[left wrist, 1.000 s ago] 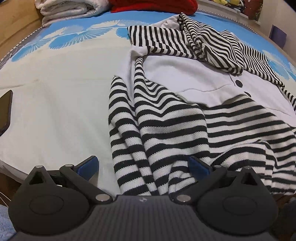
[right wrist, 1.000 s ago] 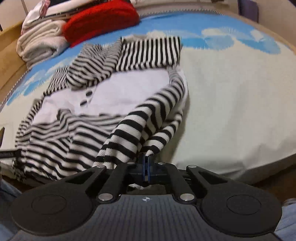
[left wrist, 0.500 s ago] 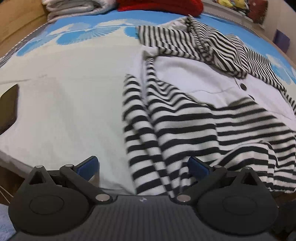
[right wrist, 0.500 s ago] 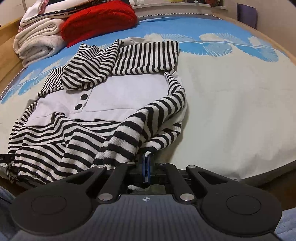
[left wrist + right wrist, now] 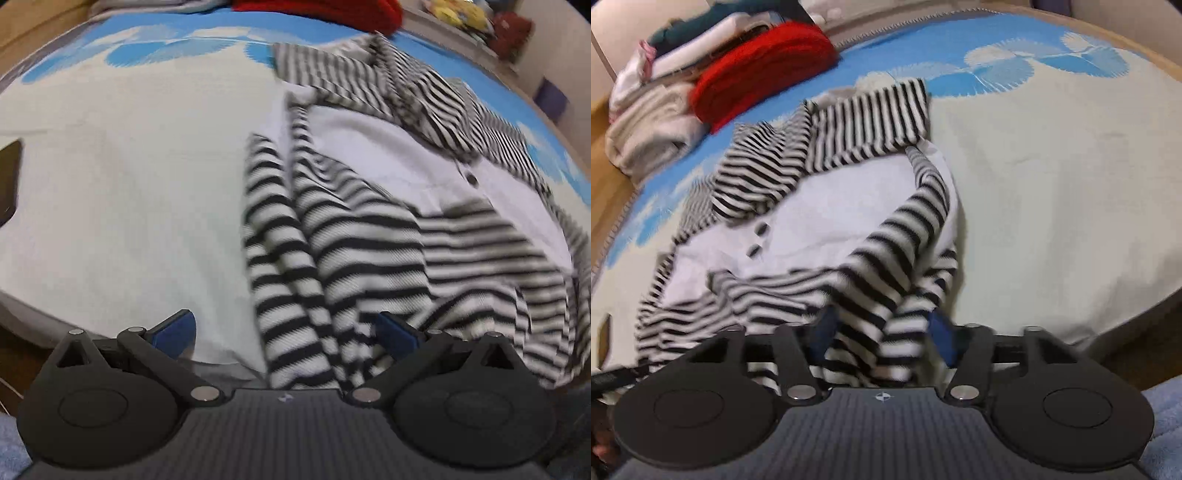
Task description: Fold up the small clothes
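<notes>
my right gripper point(image 5: 882, 332) just opened, sleeve point(image 5: 905, 266) loose between pads | left gripper point(image 5: 284, 328) wide | risk: sleeve slips off bed point(image 5: 1052, 221) near edge, undoing my fold

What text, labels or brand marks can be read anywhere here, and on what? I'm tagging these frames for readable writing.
No readable words or numbers in either view.
Left gripper: a small round emblem on its ribbed body, a symbol only, no letters.
Right gripper: the same kind of small round emblem, no letters.
Striped garment: no tag or print visible.
Folded clothes pile: blurred, no writing visible.
</notes>
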Available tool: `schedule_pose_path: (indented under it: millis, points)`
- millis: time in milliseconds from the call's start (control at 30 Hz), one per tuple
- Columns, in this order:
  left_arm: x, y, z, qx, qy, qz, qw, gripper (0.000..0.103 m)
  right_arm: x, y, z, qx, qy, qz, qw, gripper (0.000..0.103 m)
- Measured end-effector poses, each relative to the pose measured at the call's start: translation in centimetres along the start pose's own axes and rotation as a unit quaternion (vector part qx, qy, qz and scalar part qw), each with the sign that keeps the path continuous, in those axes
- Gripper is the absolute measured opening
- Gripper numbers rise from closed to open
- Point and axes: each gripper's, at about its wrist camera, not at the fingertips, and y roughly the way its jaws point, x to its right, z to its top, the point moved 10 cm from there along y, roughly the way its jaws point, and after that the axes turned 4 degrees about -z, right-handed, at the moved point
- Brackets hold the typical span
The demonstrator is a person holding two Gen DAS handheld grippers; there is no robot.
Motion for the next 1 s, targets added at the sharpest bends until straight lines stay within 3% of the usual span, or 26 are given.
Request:
schedule_pose_path:
  millis: [100,200,267,300,333,367,667,1000]
  points:
    - [1.3,0.3,-0.7,-0.005,0.041,-0.001,0.9992,0.103,-1.5,-0.2,-0.2,-0.005,-0.004,0.035,0.999,0.079]
    - [1.8,0.4,-0.9,-0.011,0.047,-0.010,0.9988,0.102,-2.4,1.5,-1.8,-0.040,-0.033,0.032,0.998,0.078]
    - [1.4,-0.2,-0.7,-0.005,0.032,-0.012,0.9994,0.076,-2.4,2.7,-3.0,-0.057,-0.074,-0.002,0.996,0.056]
    - [1.1,-1.1,-0.4,0.009,0.023,-0.010,0.9996,0.037,-2.6,2.9,-3.5,-0.058,-0.098,-0.018,0.993,0.022]
    - [0.9,-1.8,-0.3,0.016,0.007,-0.026,0.9995,0.019,-2.6,2.8,-3.8,-0.058,-0.114,-0.027,0.991,0.013]
    - [0.8,-2.4,-0.1,0.024,-0.012,-0.045,0.9986,0.012,-2.7,2.5,-4.0,-0.060,-0.118,-0.026,0.991,0.012]
    - [1.4,-6.1,-0.2,0.048,-0.032,-0.073,0.9957,0.007,-1.5,-3.6,-1.2,-0.005,-0.087,-0.010,0.996,0.006]
    - [1.8,-15.2,-0.5,0.082,-0.018,-0.113,0.9900,0.006,-1.0,-12.0,-1.6,0.031,-0.060,0.042,0.997,0.005]
